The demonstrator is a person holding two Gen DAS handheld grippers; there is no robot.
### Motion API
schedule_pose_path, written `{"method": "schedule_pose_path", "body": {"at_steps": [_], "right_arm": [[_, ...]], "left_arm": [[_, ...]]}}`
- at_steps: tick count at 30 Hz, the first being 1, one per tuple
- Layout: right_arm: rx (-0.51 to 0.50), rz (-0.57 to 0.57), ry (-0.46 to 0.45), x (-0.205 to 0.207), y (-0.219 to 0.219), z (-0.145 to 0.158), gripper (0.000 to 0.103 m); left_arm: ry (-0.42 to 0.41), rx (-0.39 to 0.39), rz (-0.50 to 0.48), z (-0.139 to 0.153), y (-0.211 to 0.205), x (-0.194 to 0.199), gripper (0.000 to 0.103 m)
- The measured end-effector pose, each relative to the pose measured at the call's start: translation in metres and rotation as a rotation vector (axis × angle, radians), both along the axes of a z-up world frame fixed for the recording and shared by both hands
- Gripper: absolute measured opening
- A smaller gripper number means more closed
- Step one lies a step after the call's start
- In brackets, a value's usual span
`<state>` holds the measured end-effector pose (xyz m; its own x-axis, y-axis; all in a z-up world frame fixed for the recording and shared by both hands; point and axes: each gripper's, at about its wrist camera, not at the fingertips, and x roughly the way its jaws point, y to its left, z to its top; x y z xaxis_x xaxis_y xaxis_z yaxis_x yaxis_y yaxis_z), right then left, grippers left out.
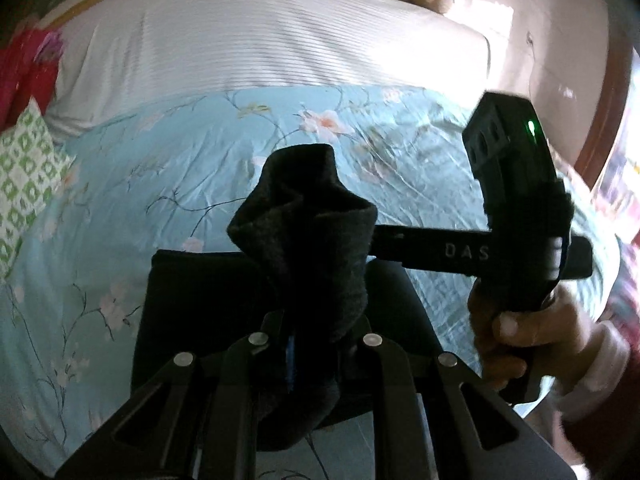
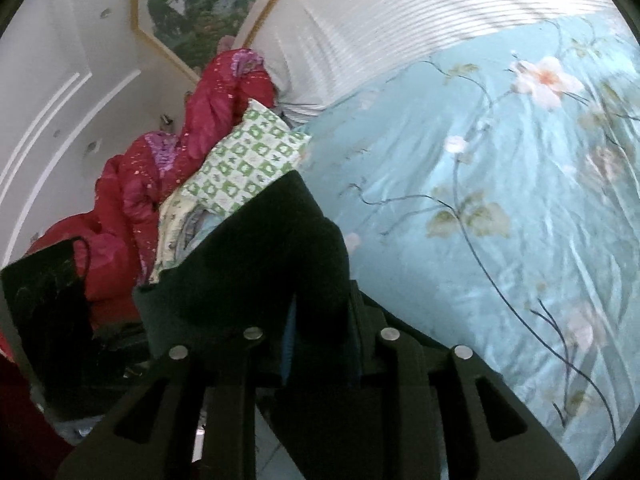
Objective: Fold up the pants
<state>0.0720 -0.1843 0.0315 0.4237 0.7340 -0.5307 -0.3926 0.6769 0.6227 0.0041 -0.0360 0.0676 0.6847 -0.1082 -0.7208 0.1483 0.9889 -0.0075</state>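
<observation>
The pants (image 1: 308, 236) are dark grey, almost black. In the left wrist view my left gripper (image 1: 312, 344) is shut on a bunched edge of them and holds it above the bed, with more of the fabric hanging below. The right gripper's body (image 1: 516, 208) shows there at the right, held by a hand, level with the left one. In the right wrist view my right gripper (image 2: 320, 336) is shut on another part of the pants (image 2: 264, 264), which drape over and hide its fingertips.
A light blue floral quilt (image 1: 360, 148) covers the bed, with a white striped sheet (image 1: 248, 40) behind. A green-and-white patterned pillow (image 2: 248, 160), red bedding (image 2: 160, 176) and a dark bag (image 2: 48, 300) lie at the bed's left side by the wall.
</observation>
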Motion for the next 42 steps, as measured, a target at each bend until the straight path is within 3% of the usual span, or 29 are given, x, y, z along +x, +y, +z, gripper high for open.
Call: {"method": "schedule_pose_path", "body": {"at_steps": [10,14,17,18,21,25,28,35,42], "right_arm": [[-0.069,-0.079,0.035,-0.011,-0.022,-0.009,0.026],[-0.102,-0.129,0.053,-0.022,-0.035,-0.011,0.026],[-0.116,-0.18,0.059,-0.031,-0.046,-0.01,0.027],[-0.121,-0.197,0.062,-0.034,-0.048,-0.009,0.027],[-0.138,-0.244,0.074,-0.043,-0.055,-0.008,0.028],[-0.171,-0.308,0.101,-0.056,-0.061,-0.005,0.05],[-0.2,-0.356,0.111,-0.065,-0.067,-0.001,0.055],[-0.195,-0.455,0.085,-0.08,-0.074,0.024,0.065],[-0.217,-0.455,0.028,-0.081,-0.045,0.05,0.073]], "left_arm": [[-0.017,0.064,-0.075,-0.02,-0.03,-0.003,0.025],[-0.012,0.069,-0.124,-0.027,-0.04,-0.005,0.042],[-0.003,0.076,-0.147,-0.033,-0.045,-0.006,0.043],[0.003,0.072,-0.158,-0.034,-0.045,-0.006,0.048],[0.026,0.011,-0.209,-0.032,-0.043,-0.008,0.056],[0.037,-0.056,-0.239,-0.025,-0.033,-0.014,0.062],[0.051,-0.104,-0.237,-0.018,-0.019,-0.019,0.064],[0.025,-0.175,-0.17,0.006,0.022,-0.03,0.069],[-0.02,-0.226,-0.066,0.028,0.071,-0.032,0.077]]}}
